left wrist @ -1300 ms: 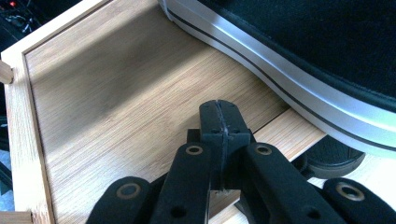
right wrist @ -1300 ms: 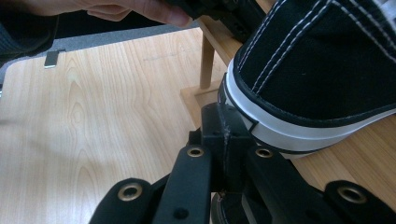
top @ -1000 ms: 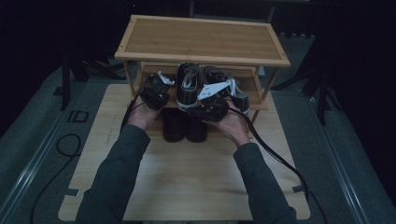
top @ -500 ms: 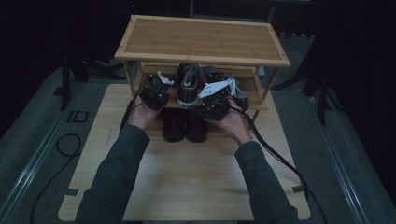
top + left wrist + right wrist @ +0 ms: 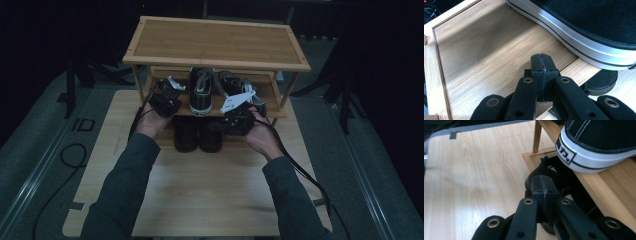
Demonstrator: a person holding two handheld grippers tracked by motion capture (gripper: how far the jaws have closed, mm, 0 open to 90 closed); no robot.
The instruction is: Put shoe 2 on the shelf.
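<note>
Both grippers clenched empty at the rack's lower shelf, flanking the sneaker.

High view: left gripper (image 5: pixel 165 100) and right gripper (image 5: pixel 237 117) are bracketing the sneaker (image 5: pixel 201 92), long axis front-to-back, heel toward the person.
Left gripper view: jaws are pressing together; sneaker (image 5: pixel 584 32) is lying up-right, near.
Right gripper view: jaws likewise closed; sneaker (image 5: pixel 599 145) is sitting up-right; the right looks nearer.

We see the high view dim, its surroundings nearly black, while both gripper views are bright and sharp beyond the jaws, with a soft shadow band across the shelf board (image 5: pixel 486 50).
</note>
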